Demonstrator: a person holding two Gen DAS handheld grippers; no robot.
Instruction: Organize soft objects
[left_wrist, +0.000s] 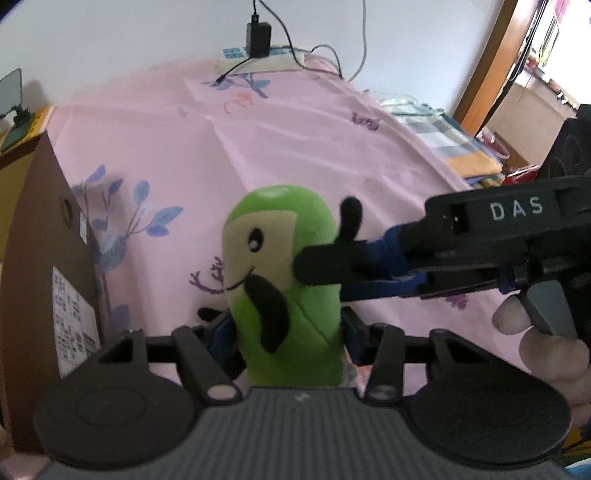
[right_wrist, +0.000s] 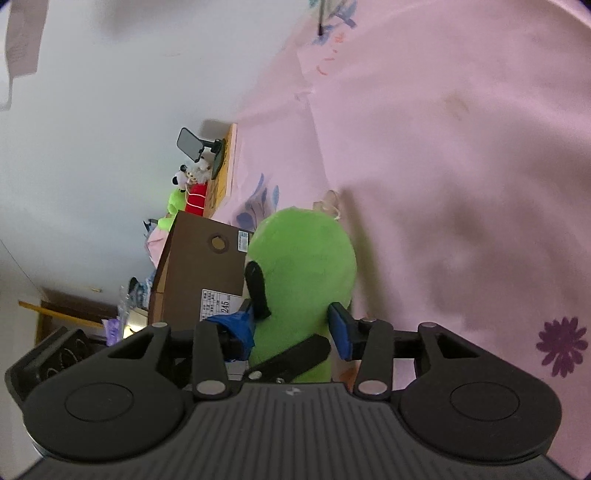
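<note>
**Left wrist view: green plush toy stands between both grippers on the pink sheet**

Left wrist view, nearest first: the left gripper (left_wrist: 284, 328) has its blue pads on either side of the lower body of a green plush toy (left_wrist: 284, 266), and they appear to press against its flanks, so the jaws stand about half open with the toy between them. The toy stands upright on the pink bedsheet (left_wrist: 295, 147), cream face and black limbs turned towards the camera. From the right the right gripper (left_wrist: 369, 266) reaches in level with the toy's upper body; a hand (left_wrist: 546, 339) holds its trigger handle. A brown cardboard box (left_wrist: 48, 258) stands just left of the toy. Farther off, a charger (left_wrist: 258, 37) and cable lie at the sheet's far edge by the wall.

In the right wrist view the right gripper (right_wrist: 295, 328) has its blue pads set wide on both sides of the toy (right_wrist: 306, 266); whether they touch the plush I cannot tell. Beyond the box (right_wrist: 199, 273), other soft toys (right_wrist: 188, 192) sit against the wall.
</note>
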